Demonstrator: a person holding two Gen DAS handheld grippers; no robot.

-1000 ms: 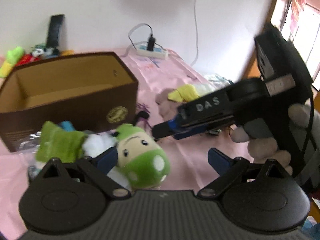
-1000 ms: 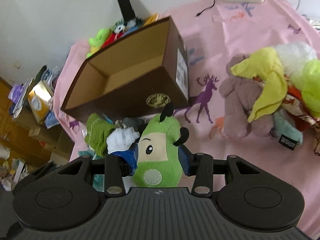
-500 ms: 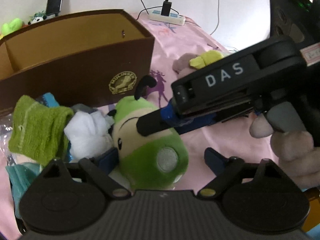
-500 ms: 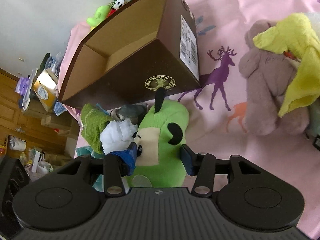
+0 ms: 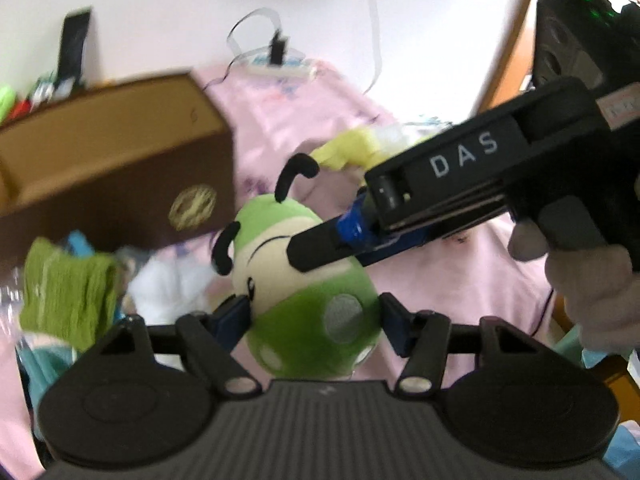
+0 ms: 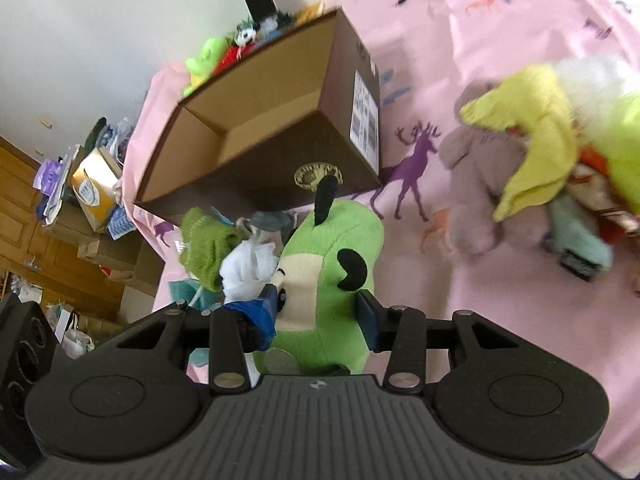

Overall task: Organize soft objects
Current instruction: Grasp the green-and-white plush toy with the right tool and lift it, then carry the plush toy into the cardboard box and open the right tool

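The green-and-cream plush toy with black antennae (image 6: 328,276) sits lifted before the open brown cardboard box (image 6: 256,120), clasped by both grippers (2 grips): right gripper (image 6: 318,312) clenched on it, left gripper (image 5: 314,320) just closing onto it.

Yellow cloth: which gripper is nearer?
Right. Both jaws have just been closing around the green plush; right gripper lies toward the yellow cloth, left gripper farther back.
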